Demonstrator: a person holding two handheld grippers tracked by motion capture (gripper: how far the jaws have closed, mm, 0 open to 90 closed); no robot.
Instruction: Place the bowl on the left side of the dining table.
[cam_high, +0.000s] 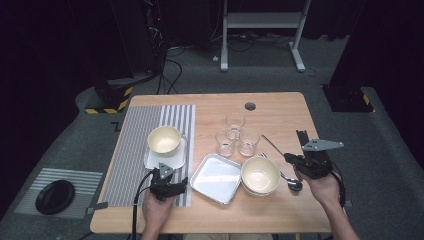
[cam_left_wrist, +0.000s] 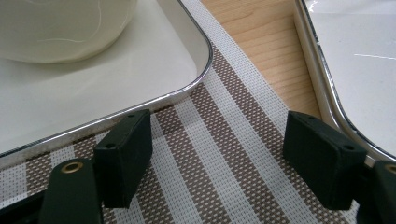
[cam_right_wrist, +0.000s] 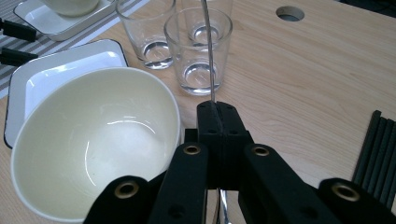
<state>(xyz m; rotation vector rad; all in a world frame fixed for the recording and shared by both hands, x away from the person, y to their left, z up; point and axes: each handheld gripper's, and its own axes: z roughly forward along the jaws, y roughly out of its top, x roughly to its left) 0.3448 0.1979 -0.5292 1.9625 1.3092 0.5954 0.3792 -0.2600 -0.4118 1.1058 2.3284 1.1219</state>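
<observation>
My right gripper (cam_right_wrist: 217, 109) pinches a spoon (cam_right_wrist: 211, 56) beside the bowl (cam_right_wrist: 93, 140); my left gripper (cam_left_wrist: 224, 154) gapes empty near the tray (cam_left_wrist: 140, 84); setting looks half done.

On the table (cam_high: 280, 107): striped mat (cam_high: 135, 150) along the left part. Small tray (cam_high: 152, 161) on that mat, bowl (cam_high: 164, 139) in it. Left gripper (cam_high: 172, 188) on the mat just before the small tray, jaws apart. Larger tray (cam_high: 216, 178) right of the mat, tilted. Second bowl (cam_high: 260, 175) touching or just beside that tray's right edge. Three glasses (cam_high: 235, 136) clustered behind tray and bowl. Round hole (cam_high: 250, 106) behind the glasses, near the far edge. Spoon (cam_high: 294, 185) just right of the second bowl, handle running back toward the glasses, clamped in the right gripper (cam_right_wrist: 217, 108). Chopsticks (cam_right_wrist: 379, 144) right of that gripper. On the floor left of the table: second mat (cam_high: 75, 192) with a dish (cam_high: 55, 196) on it.
</observation>
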